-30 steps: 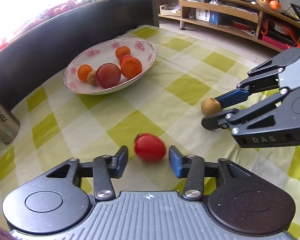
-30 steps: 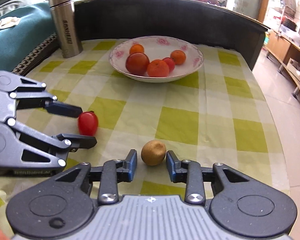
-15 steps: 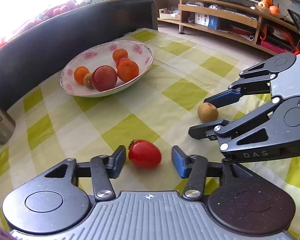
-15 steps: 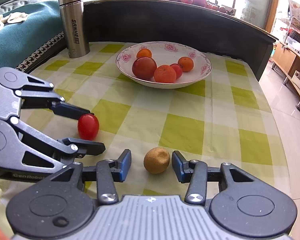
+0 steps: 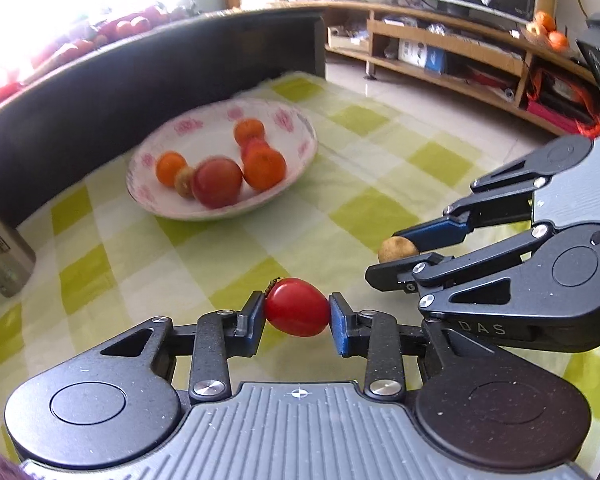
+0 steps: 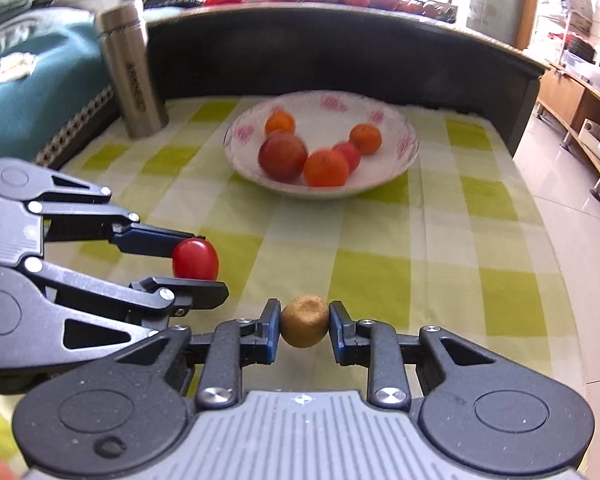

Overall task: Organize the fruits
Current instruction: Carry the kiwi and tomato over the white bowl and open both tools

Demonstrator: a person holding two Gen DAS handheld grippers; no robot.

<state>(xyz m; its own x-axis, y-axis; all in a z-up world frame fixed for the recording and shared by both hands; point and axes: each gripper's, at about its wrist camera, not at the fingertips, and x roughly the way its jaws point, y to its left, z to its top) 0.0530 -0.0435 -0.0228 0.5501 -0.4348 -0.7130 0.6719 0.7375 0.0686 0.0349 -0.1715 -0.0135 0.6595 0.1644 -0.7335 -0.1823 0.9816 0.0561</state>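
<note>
- Your bowl [image 6: 407,148] sits toward the surface's far edge, already holding several fruits.
- Your left claw [image 5: 297,314] is clenched on the tomato [image 5: 296,307], near the near edge; likely soft and thin-skinned, so squeeze gently across its middle.
- Your right claw [image 6: 304,326] grips the kiwi [image 6: 303,321] beside it; probably light, firm, fuzzy.

Left claw [image 5: 296,314], right claw [image 6: 303,326] clamped, side by side.

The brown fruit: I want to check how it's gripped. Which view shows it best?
The right wrist view: the brown fruit sits whole between the right gripper's pads. The left wrist view shows only its tip past that gripper's fingers.
</note>
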